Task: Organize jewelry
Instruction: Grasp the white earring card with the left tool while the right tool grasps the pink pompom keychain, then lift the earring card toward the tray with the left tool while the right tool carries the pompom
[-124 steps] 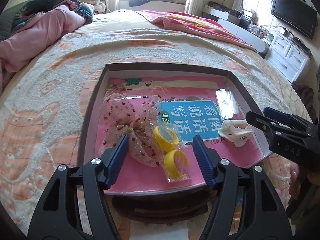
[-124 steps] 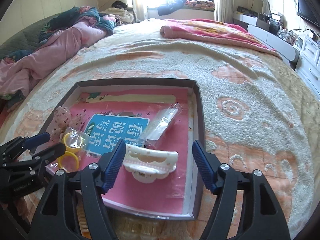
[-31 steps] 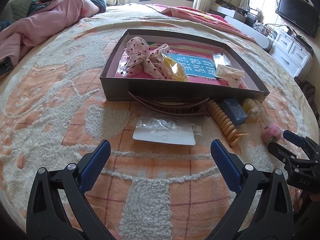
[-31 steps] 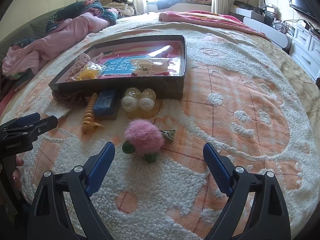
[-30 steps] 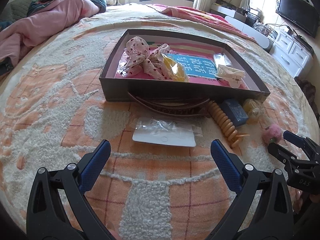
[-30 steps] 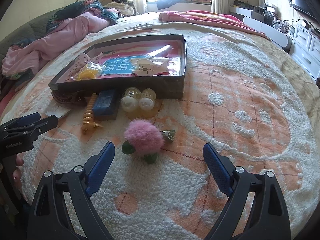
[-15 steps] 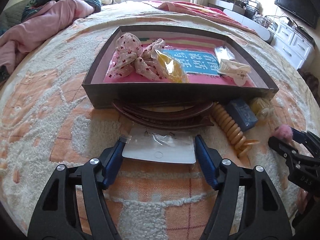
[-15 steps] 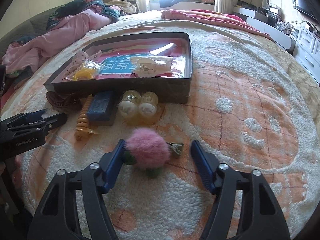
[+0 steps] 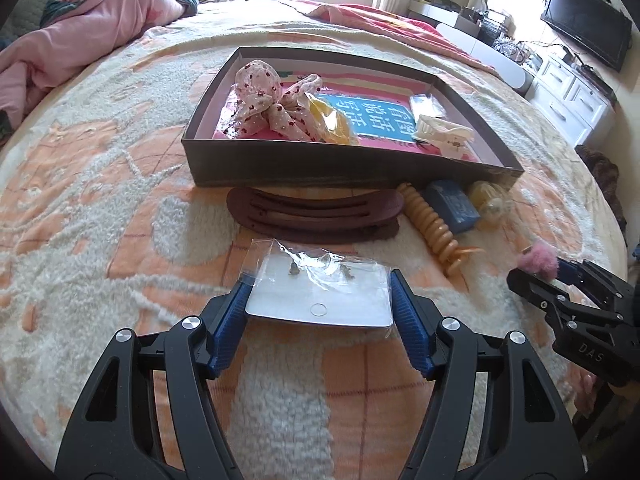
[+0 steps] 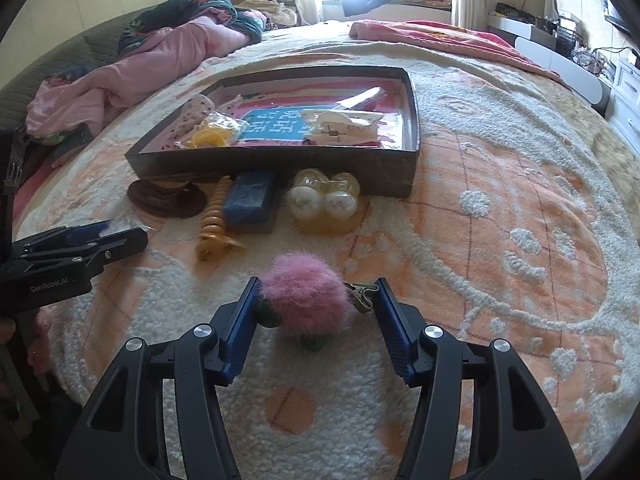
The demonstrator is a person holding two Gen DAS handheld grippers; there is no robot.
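Observation:
A white earring card in a clear bag (image 9: 320, 300) lies on the bedspread in front of a dark shallow box (image 9: 320, 162). My left gripper (image 9: 317, 282) is shut on the card, one blue pad against each side edge. In the right wrist view a fluffy pink pompom hair clip (image 10: 304, 296) sits between the pads of my right gripper (image 10: 318, 283). Its jaws are closing: the left pad brushes the fuzz and the right pad is at the tip of the metal clip (image 10: 362, 294). The left gripper (image 10: 116, 240) shows at that view's left edge.
The box holds a floral bow (image 9: 272, 100), bagged yellow bangles (image 9: 334, 122) and a white claw clip (image 9: 444, 136). Before it lie brown hairbands (image 9: 316, 216), an amber spiral clip (image 9: 432, 228), a blue case (image 9: 452, 204) and pale bobbles (image 10: 324, 200). Pink bedding (image 10: 132, 68) is piled far left.
Both grippers have come forward and down and narrowed. The left one now grips the earring card. The right one has drawn in around the pink pompom clip.

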